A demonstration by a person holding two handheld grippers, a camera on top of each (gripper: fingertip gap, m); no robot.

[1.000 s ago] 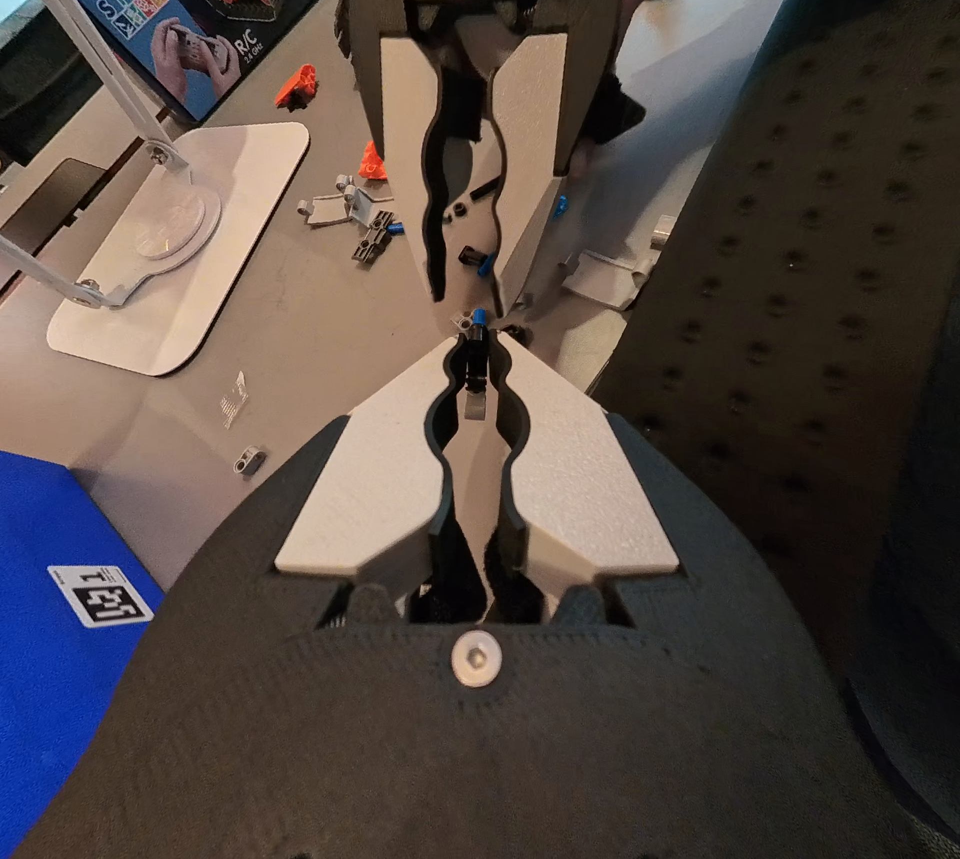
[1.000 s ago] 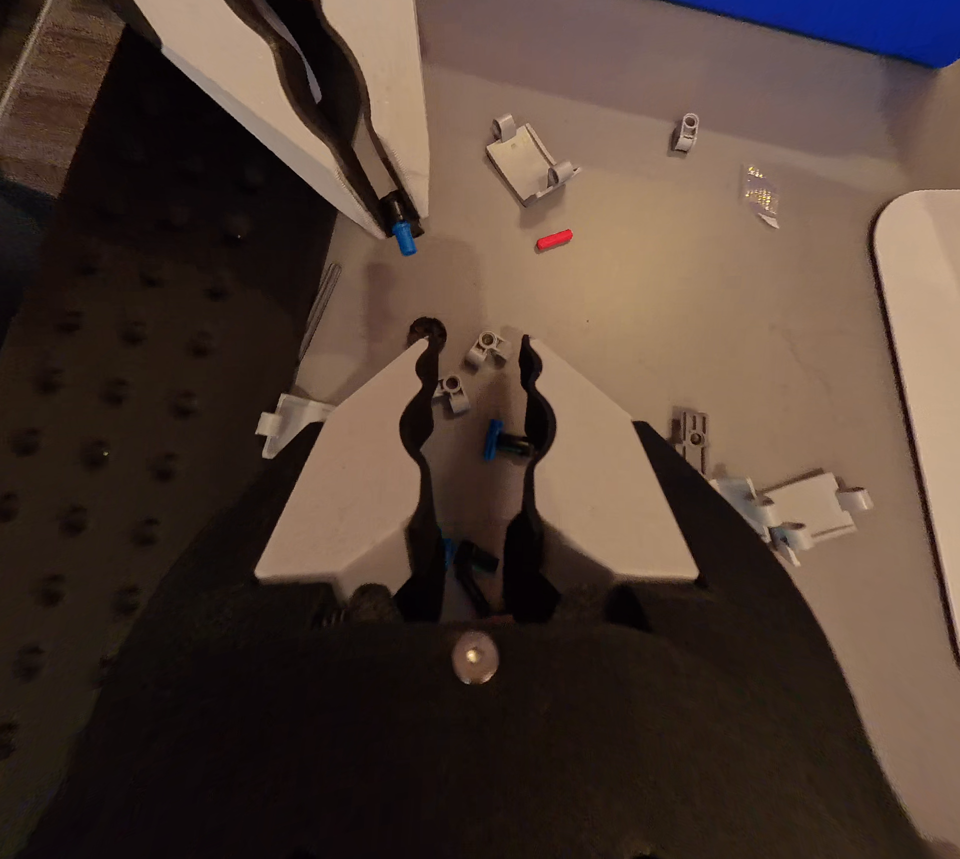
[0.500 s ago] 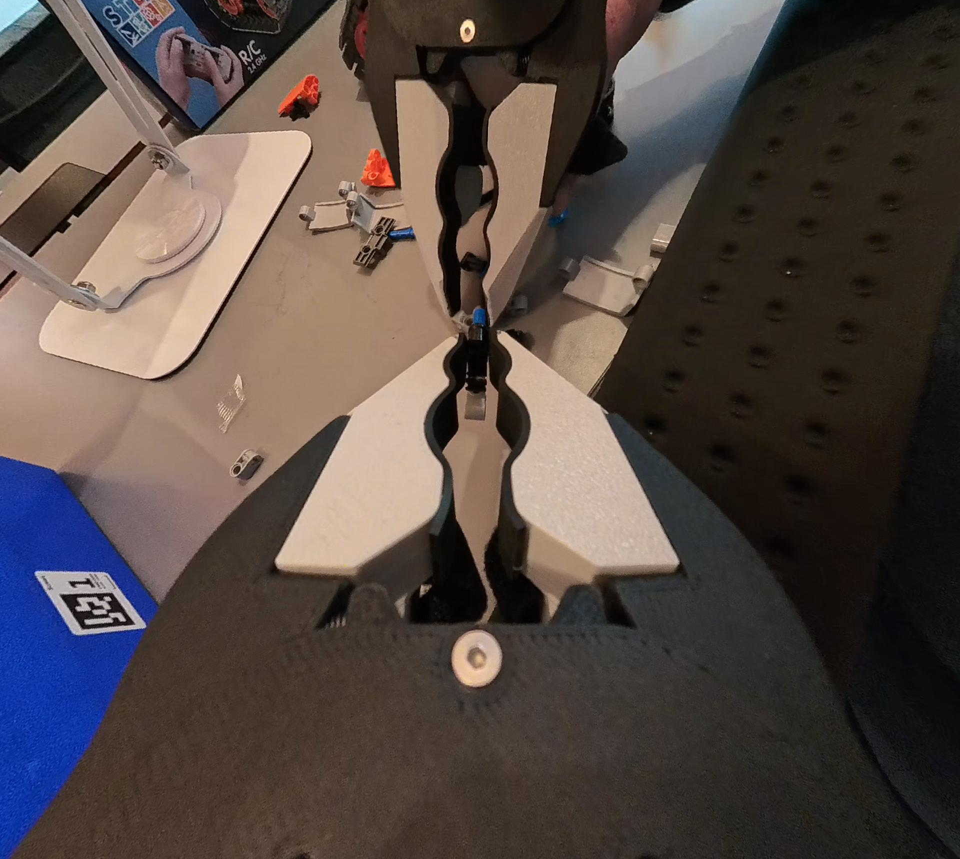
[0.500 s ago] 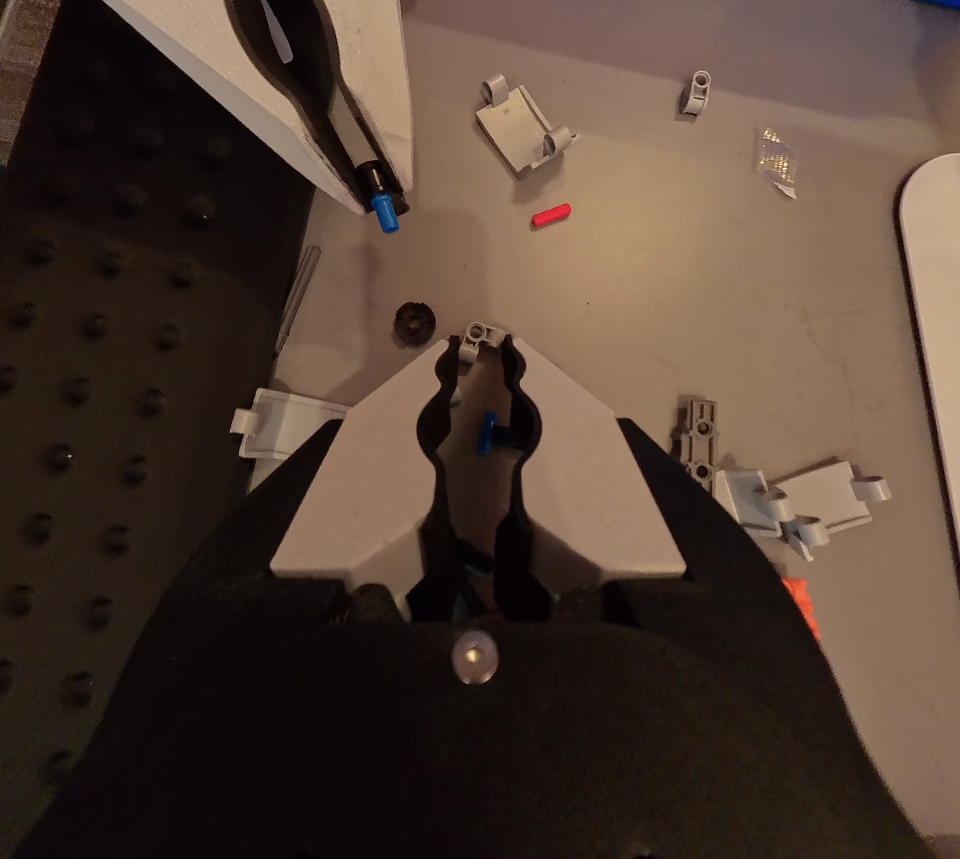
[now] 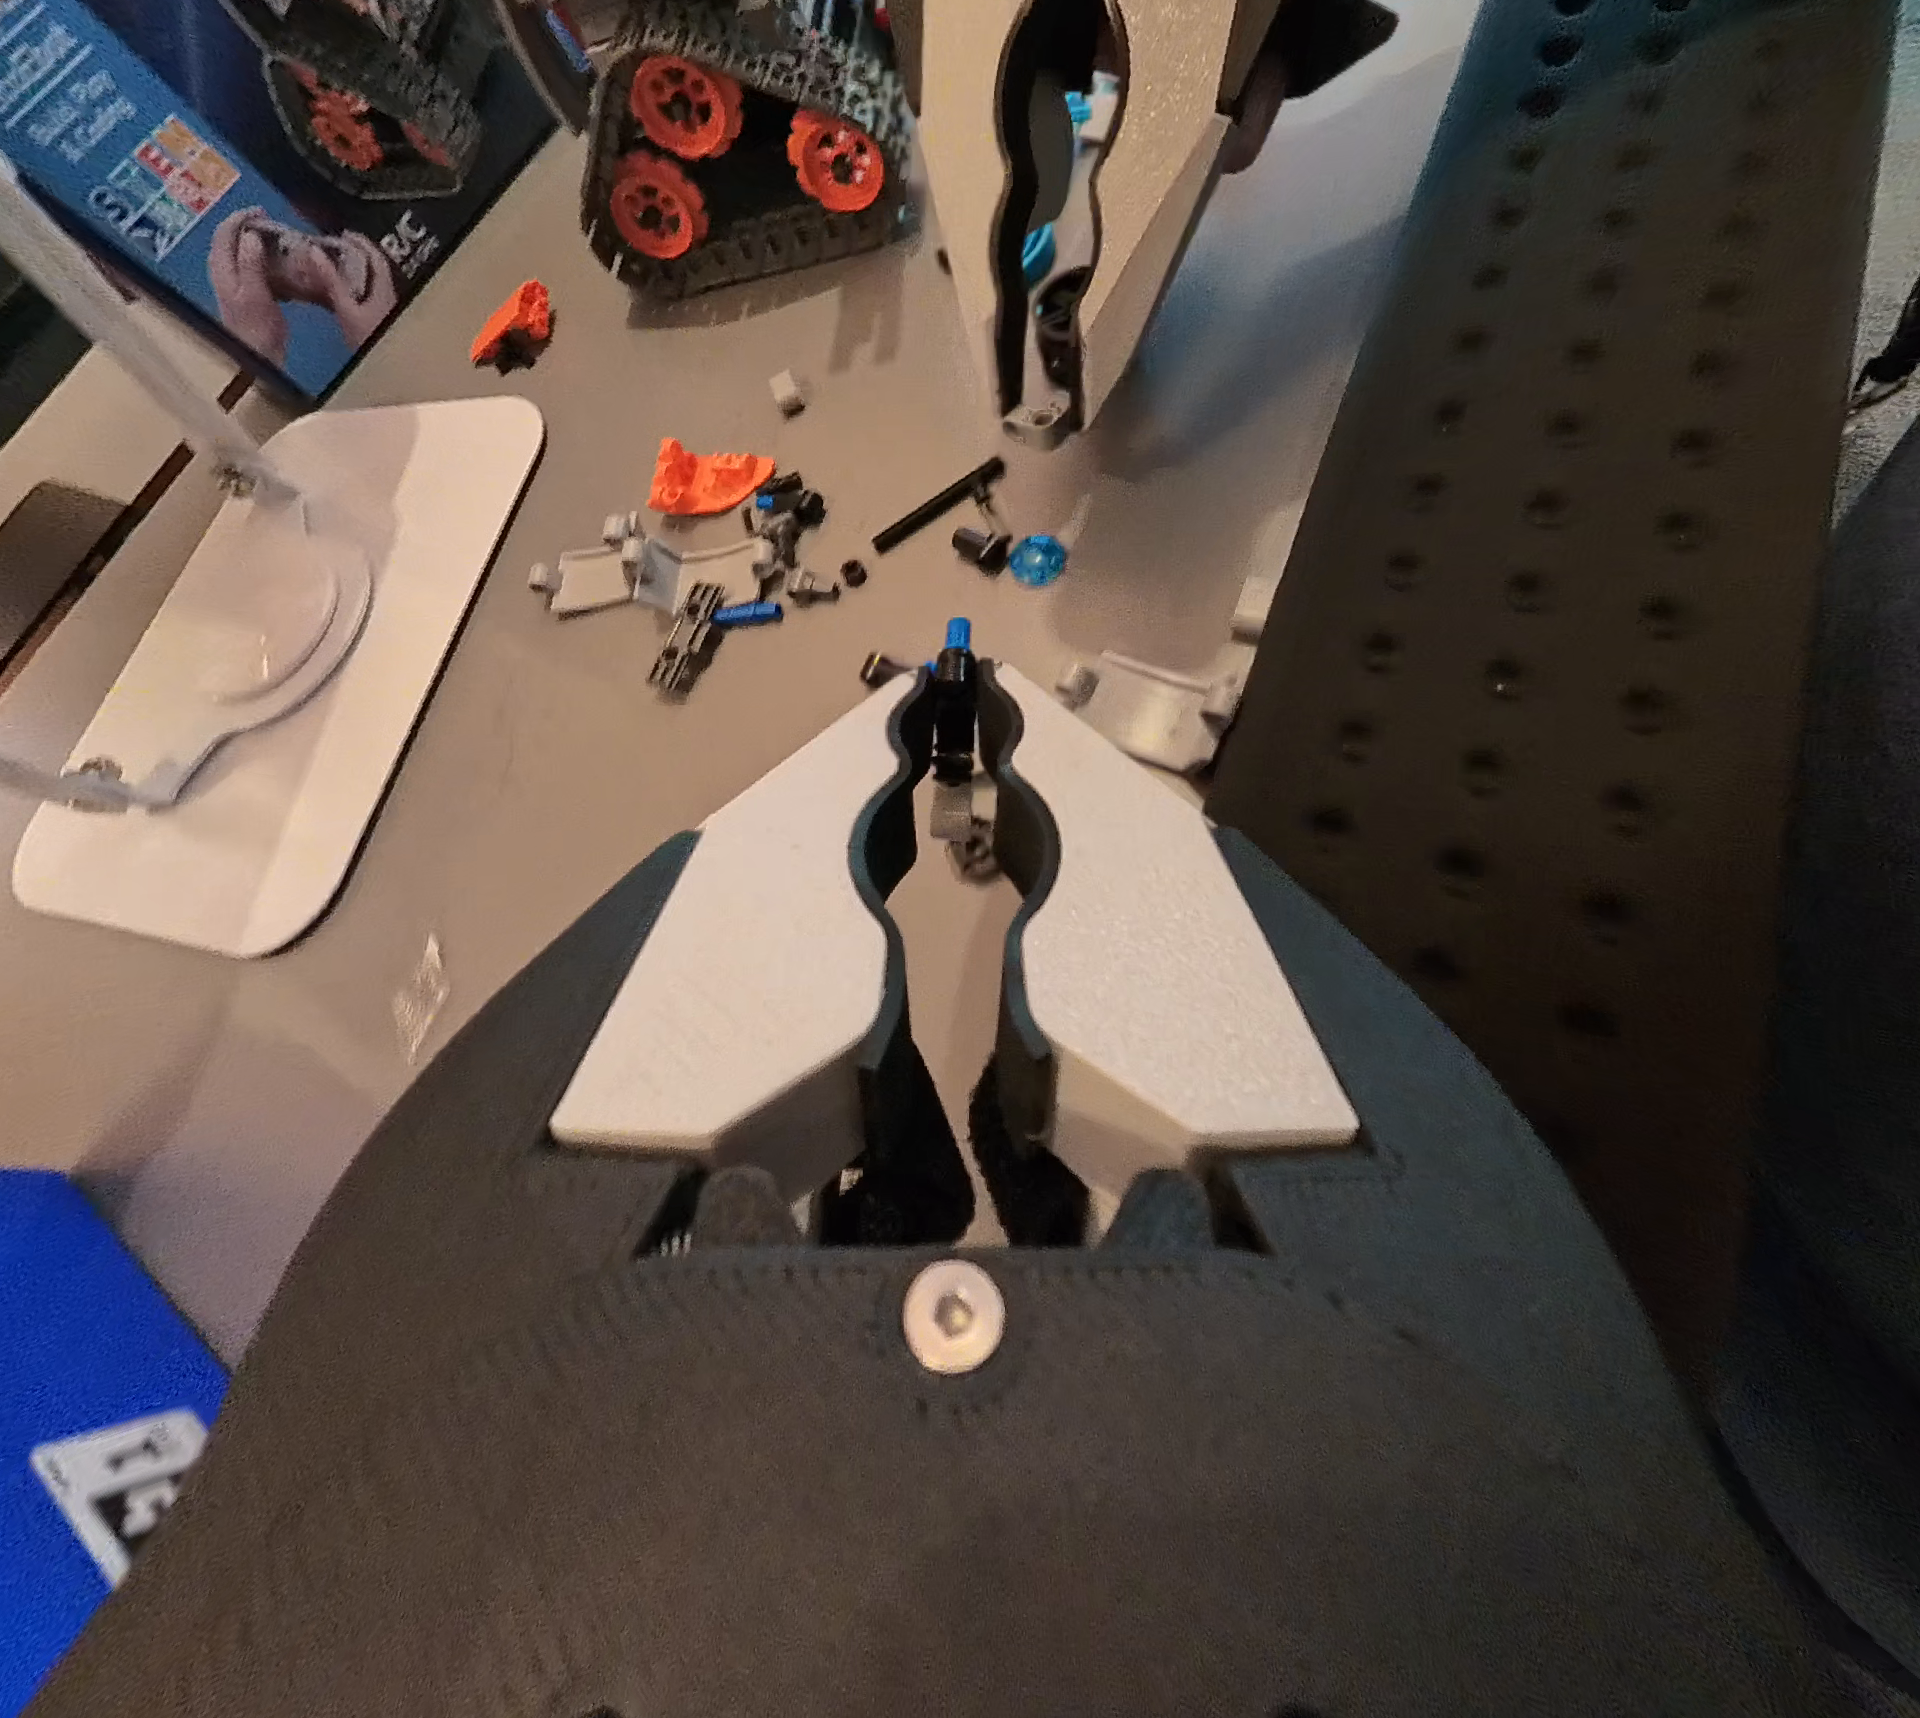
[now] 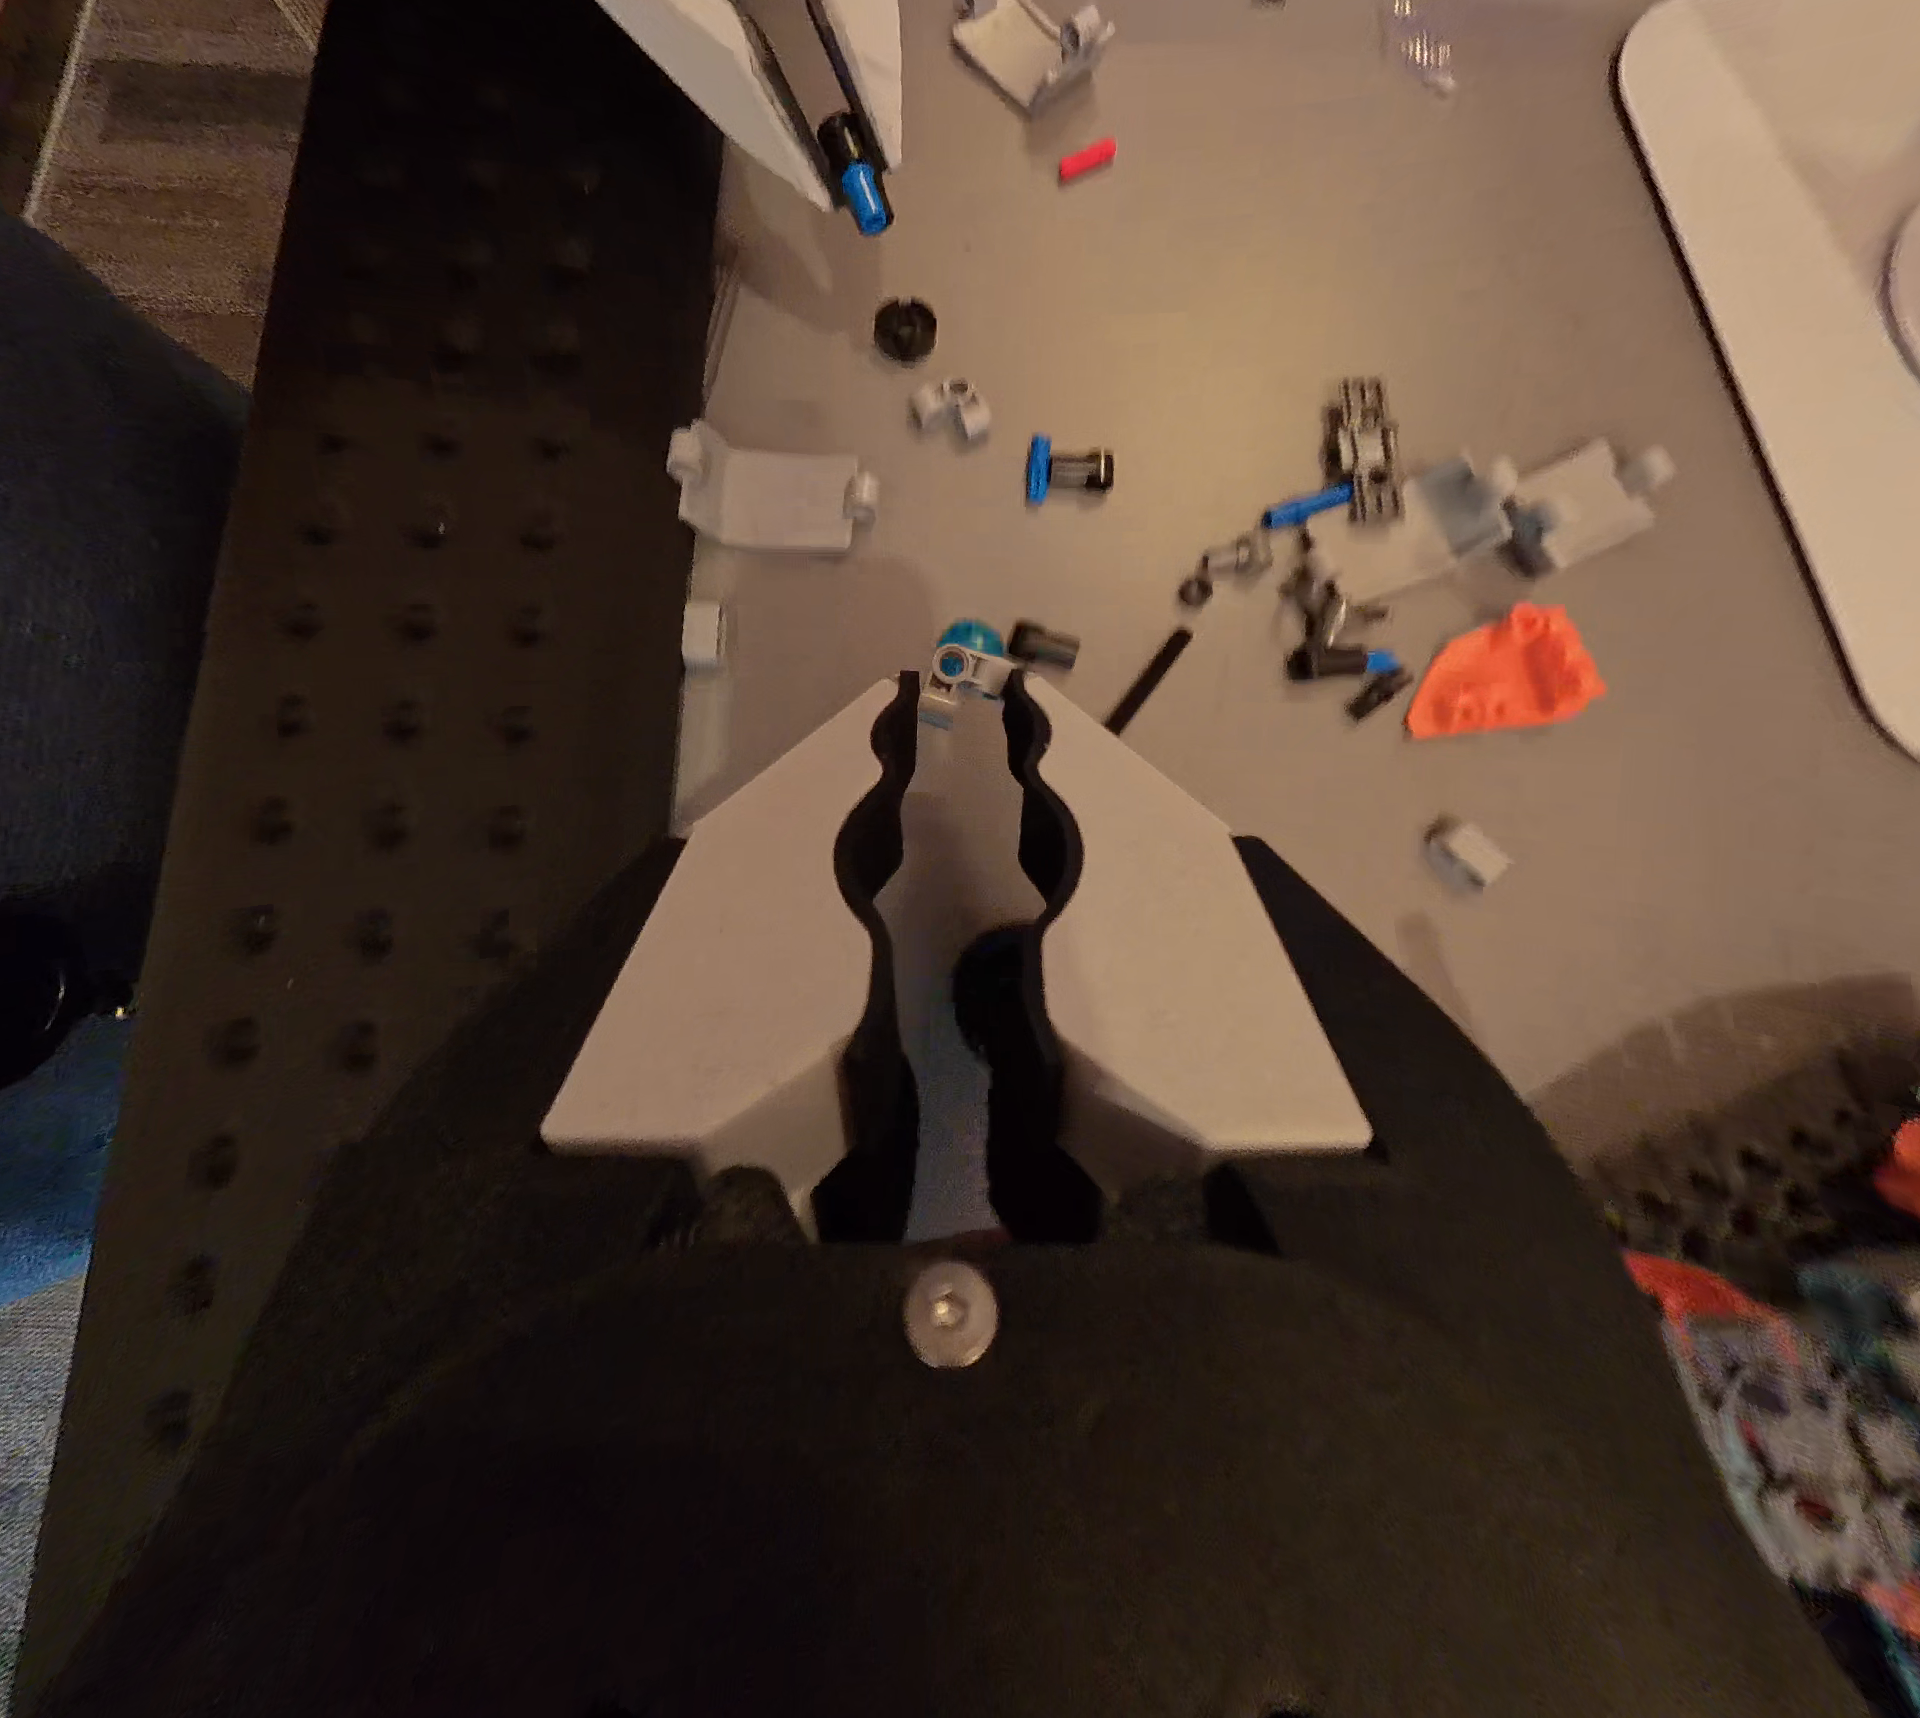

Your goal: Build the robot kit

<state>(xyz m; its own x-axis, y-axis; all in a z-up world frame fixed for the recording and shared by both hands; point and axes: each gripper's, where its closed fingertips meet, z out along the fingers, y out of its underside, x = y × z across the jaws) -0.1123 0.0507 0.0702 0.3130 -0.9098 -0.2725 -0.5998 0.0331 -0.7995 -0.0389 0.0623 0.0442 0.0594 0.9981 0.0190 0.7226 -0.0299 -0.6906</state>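
My left gripper [image 5: 954, 679] is shut on a black pin with a blue tip [image 5: 952, 712], held above the grey table [image 5: 540, 837]. The pin's blue end pokes past the fingertips. In the right wrist view the left gripper [image 6: 847, 156] and its pin [image 6: 864, 195] are at the upper left. My right gripper [image 6: 961, 686] is shut on a small grey connector [image 6: 958, 666] at its fingertips, held above the table. In the left wrist view the right gripper [image 5: 1042, 401] hangs tip-down beyond my left one, with the connector [image 5: 1039, 418] at its tip.
Loose parts lie on the table: an orange piece [image 6: 1507, 671], grey panels [image 6: 769, 494], a blue-and-black pin [image 6: 1070, 468], a black ring [image 6: 906, 328]. A tracked toy vehicle [image 5: 727, 141] and a box [image 5: 156, 141] stand behind. A white stand base [image 5: 312, 629] and a black studded mat [image 5: 1558, 525] flank them. Spacing between my two grippers at the tips: around 9 centimetres. About 12 centimetres separates my right fingertips from the orange piece [image 6: 1507, 671]. It is also in sight in the left wrist view [image 5: 702, 480].
My right gripper closed on the small grey connector, lifted it and drew back from my left gripper. My left gripper kept hold of the pin.
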